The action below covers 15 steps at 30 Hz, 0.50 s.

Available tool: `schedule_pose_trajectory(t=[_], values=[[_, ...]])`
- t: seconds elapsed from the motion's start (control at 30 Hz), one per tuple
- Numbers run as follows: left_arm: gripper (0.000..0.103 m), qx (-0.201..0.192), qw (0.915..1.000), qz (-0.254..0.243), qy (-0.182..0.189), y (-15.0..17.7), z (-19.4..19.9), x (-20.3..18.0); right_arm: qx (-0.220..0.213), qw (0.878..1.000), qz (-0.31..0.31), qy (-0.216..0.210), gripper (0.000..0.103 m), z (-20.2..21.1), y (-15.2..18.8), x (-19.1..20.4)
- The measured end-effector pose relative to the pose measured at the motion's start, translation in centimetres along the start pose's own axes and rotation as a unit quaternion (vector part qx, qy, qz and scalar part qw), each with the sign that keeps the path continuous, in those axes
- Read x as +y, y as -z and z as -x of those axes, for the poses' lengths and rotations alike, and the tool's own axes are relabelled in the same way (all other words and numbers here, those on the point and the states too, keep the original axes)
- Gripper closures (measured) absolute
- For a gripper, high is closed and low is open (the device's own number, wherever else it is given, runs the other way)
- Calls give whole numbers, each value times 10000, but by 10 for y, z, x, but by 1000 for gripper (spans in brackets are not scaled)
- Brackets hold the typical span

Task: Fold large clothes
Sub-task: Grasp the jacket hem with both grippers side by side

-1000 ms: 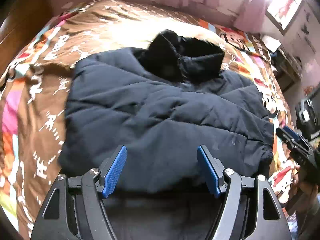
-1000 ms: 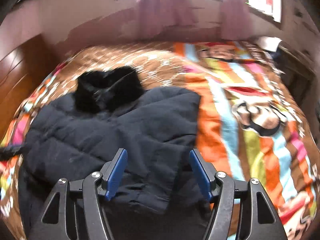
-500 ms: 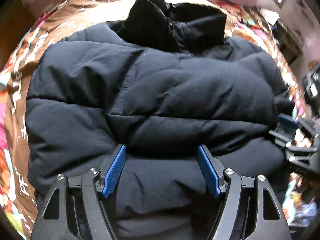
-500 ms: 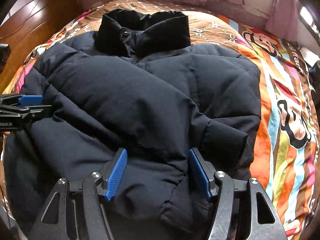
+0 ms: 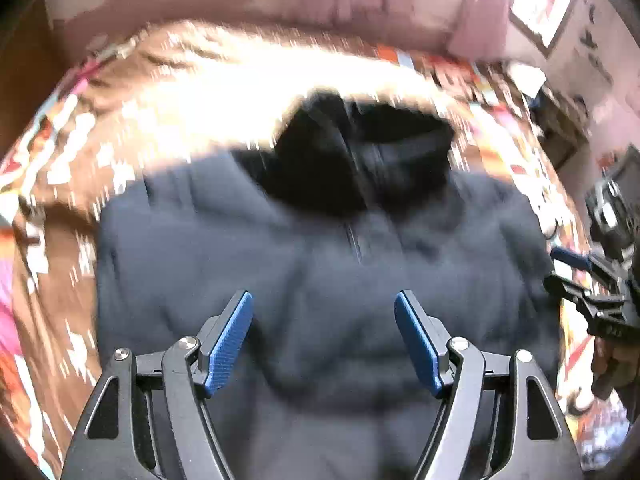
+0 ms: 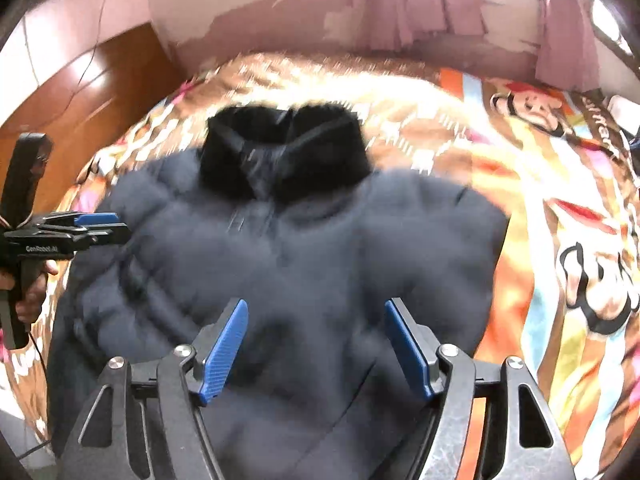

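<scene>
A dark navy puffer jacket (image 5: 320,280) with a black furry collar (image 5: 360,152) lies folded into a compact block on the bed, collar at the far end; it also shows in the right wrist view (image 6: 312,264). My left gripper (image 5: 324,336) is open and empty above the jacket's near part. My right gripper (image 6: 316,344) is open and empty above the jacket's near edge. Each gripper shows in the other's view: the right one at the jacket's right side (image 5: 580,280), the left one at its left side (image 6: 80,228). Both views are motion-blurred.
The bed has a brown and orange cartoon-print cover (image 6: 560,200). A wooden headboard or cabinet (image 6: 80,92) stands at the left. A pink wall with curtains (image 6: 420,12) is behind the bed. Dark furniture (image 5: 560,128) stands at the right.
Both grippers have pulled up and back from the jacket, which now looks smaller and farther. The jaws stay open and empty.
</scene>
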<state>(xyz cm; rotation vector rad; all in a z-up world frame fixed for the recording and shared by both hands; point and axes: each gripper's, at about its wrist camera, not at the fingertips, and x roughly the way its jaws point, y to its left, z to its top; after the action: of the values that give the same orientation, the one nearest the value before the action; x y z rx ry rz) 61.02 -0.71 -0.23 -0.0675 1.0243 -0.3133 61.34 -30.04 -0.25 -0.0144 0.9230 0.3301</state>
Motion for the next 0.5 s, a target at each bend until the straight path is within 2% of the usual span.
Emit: schedule_pose_trajectory(t=[0.1, 0.2, 0.23, 0.37, 0.43, 0.47, 0.5], values=[[35, -290, 9994, 191, 14, -44, -14, 14, -64, 9986, -438, -294, 35, -25, -50, -21], [35, -345, 9990, 214, -161, -81, -36, 18, -30, 9956, -770, -529, 36, -49, -92, -36], [35, -307, 9991, 213, -194, -96, -47, 18, -45, 9959, -730, -537, 38, -58, -108, -37], [36, -162, 9993, 225, -266, -121, -69, 22, 130, 9974, -536, -461, 53, -97, -149, -37], [37, -42, 9989, 203, -416, -131, -83, 21, 355, 9974, -482, -395, 54, -119, -160, -35], [43, -3, 9988, 205, -442, -135, -88, 22, 446, 9974, -455, -343, 57, -128, -162, -34], [54, 22, 9988, 222, -434, -138, -93, 22, 523, 9972, -437, -297, 62, -136, -162, -33]])
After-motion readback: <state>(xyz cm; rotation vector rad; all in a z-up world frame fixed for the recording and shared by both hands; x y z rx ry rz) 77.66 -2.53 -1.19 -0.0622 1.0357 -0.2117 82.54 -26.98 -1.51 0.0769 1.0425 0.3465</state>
